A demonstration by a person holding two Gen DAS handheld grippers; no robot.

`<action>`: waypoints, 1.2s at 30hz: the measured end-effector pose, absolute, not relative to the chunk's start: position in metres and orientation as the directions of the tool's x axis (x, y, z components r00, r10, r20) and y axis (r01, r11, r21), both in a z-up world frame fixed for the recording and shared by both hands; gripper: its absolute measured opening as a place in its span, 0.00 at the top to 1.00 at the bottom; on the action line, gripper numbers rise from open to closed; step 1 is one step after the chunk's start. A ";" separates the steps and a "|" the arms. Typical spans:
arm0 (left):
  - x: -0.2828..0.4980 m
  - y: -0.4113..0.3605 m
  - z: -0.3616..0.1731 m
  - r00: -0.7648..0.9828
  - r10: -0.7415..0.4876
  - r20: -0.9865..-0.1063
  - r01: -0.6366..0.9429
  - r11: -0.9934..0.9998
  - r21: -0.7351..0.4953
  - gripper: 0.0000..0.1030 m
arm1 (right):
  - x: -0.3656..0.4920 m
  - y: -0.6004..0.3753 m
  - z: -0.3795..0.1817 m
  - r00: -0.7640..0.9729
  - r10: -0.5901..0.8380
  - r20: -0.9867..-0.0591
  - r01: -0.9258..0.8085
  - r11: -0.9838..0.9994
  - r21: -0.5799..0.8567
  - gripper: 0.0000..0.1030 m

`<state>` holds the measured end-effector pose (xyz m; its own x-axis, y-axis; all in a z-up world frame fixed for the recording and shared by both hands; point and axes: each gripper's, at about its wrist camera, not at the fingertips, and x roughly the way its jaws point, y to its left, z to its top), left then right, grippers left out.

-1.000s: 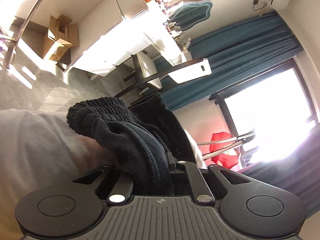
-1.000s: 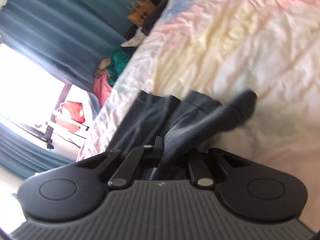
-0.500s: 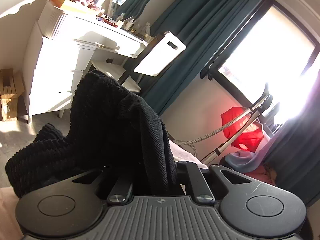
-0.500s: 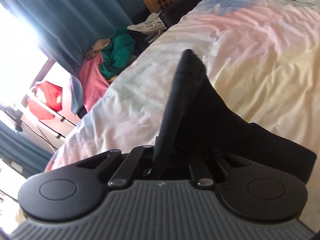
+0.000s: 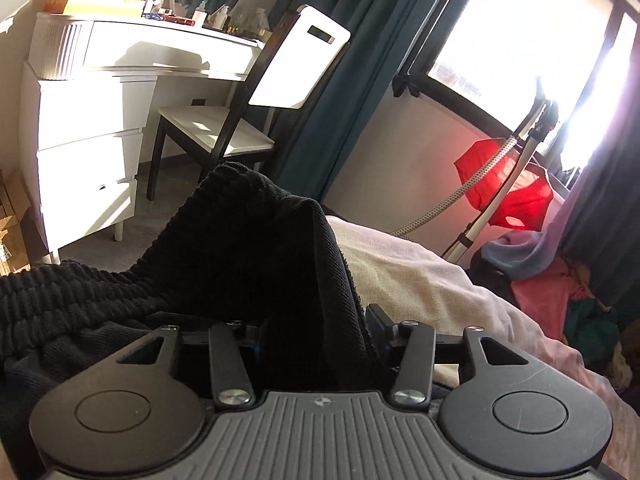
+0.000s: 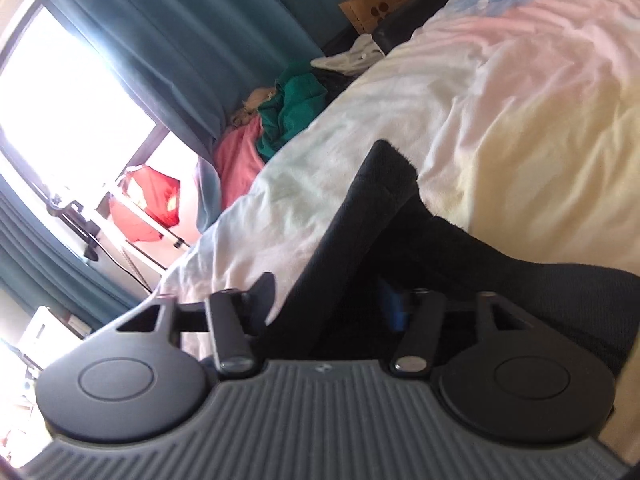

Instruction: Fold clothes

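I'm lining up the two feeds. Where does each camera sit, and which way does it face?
Left wrist: on the left tongs, looking along the fingers across the bed to a chair, dresser and window; the tongs' body shows, black garment between the fingers.
Right wrist: on the right tongs, looking along the bed towards curtains; same garment between its fingers.
Shared: garment, bed, red cloth by the window.
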<state>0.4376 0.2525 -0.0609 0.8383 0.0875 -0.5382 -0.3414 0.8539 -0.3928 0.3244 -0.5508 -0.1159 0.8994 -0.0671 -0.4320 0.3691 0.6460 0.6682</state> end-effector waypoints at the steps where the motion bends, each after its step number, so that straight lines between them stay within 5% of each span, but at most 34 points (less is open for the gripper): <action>1: 0.427 0.255 -0.057 0.841 0.081 -0.536 -0.335 0.855 -0.395 0.44 | 0.311 -0.550 -0.114 0.912 -0.076 -0.403 0.356 0.636 0.685 0.28; 10: 0.297 0.281 -0.054 0.840 -0.095 -0.534 -0.348 0.662 -0.664 0.21 | 0.203 -0.539 -0.131 0.931 -0.039 -0.363 0.348 0.394 0.851 0.29; 15: 0.261 0.294 -0.098 0.807 -0.200 -0.556 -0.404 0.499 -0.767 0.22 | 0.196 -0.541 -0.144 0.900 0.070 -0.430 0.394 0.289 0.873 0.29; 20: 0.275 0.310 -0.121 0.859 -0.162 -0.486 -0.397 0.389 -0.831 0.20 | 0.210 -0.536 -0.151 0.892 0.081 -0.444 0.403 0.300 0.865 0.29; 24: 0.307 0.310 -0.119 0.856 -0.061 -0.514 -0.454 0.387 -0.802 0.20 | 0.229 -0.539 -0.156 0.910 0.006 -0.415 0.391 0.323 0.862 0.30; 26: 0.320 0.309 -0.115 0.850 0.001 -0.527 -0.487 0.383 -0.785 0.24 | 0.240 -0.540 -0.159 0.897 -0.046 -0.440 0.429 0.334 0.840 0.46; 29: 0.333 0.309 -0.111 0.829 0.068 -0.554 -0.539 0.358 -0.762 0.57 | 0.247 -0.544 -0.163 0.886 -0.112 -0.451 0.462 0.317 0.828 0.78; 31: 0.336 0.314 -0.106 0.817 0.066 -0.573 -0.555 0.363 -0.749 0.74 | 0.248 -0.544 -0.161 0.892 -0.133 -0.433 0.452 0.317 0.834 0.81; 36: 0.334 0.326 -0.065 0.830 0.038 -0.556 -0.520 0.413 -0.748 0.85 | 0.239 -0.544 -0.140 0.912 -0.168 -0.375 0.410 0.364 0.836 0.87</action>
